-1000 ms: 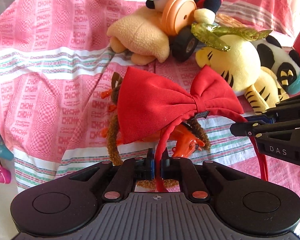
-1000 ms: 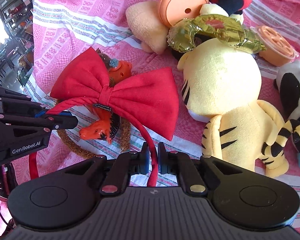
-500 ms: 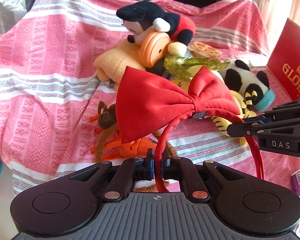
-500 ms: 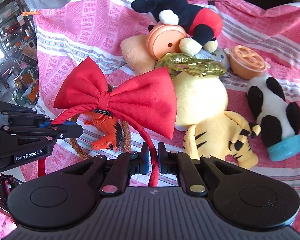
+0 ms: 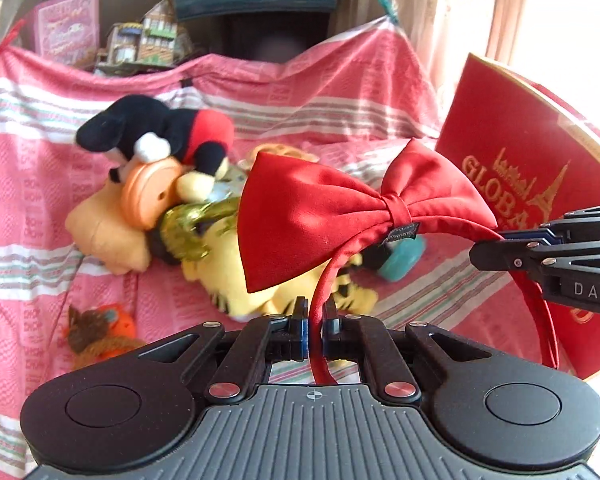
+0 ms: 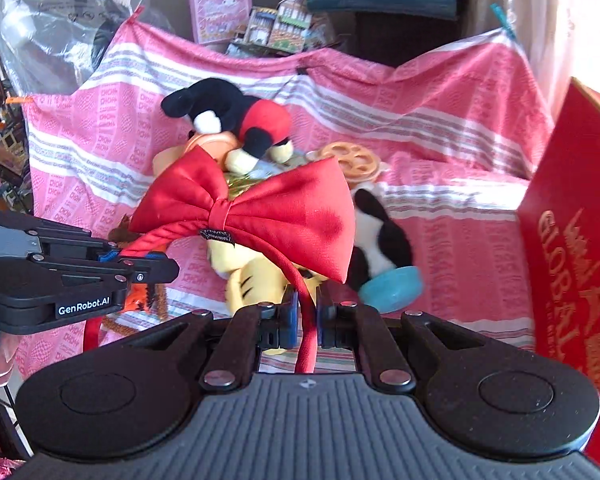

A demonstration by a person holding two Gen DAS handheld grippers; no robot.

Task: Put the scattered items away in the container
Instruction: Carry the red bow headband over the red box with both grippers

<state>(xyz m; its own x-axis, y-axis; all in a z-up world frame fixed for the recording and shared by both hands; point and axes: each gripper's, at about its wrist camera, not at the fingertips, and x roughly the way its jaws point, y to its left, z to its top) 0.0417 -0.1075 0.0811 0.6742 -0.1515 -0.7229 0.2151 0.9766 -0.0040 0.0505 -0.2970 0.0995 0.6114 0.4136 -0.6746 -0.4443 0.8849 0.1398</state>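
In the left wrist view, the left hand-held gripper (image 5: 315, 322) is clamped narrow on one leg of a red bow headband (image 5: 340, 216), whose band rises from between its fingers and arches over to the right, where the right hand-held gripper (image 5: 484, 248) pinches the other leg. The headband hangs in the air above the pink striped cloth (image 5: 40, 184), with the bow directly ahead of the left hand-held gripper. Beyond the bow lies a heap of toys: a black and red mouse plush (image 5: 160, 132) ahead and to the left, a yellow tiger plush (image 5: 228, 276) just past the fingertips, and a small orange and brown toy (image 5: 100, 328) low to the left. A red box (image 5: 520, 160) with gold lettering stands to the right, behind the right hand-held gripper. In the right wrist view, the right hand-held gripper (image 6: 307, 316) is likewise closed tight on the band's leg, and the left hand-held gripper (image 6: 160, 266) grips the far end at the left. The bow sits straight ahead, hiding part of the tiger plush (image 6: 252, 284). A black and white plush (image 6: 376, 236), possibly a panda, lies ahead to the right with something teal at its end, and the red box (image 6: 572, 240) rises at the far right.
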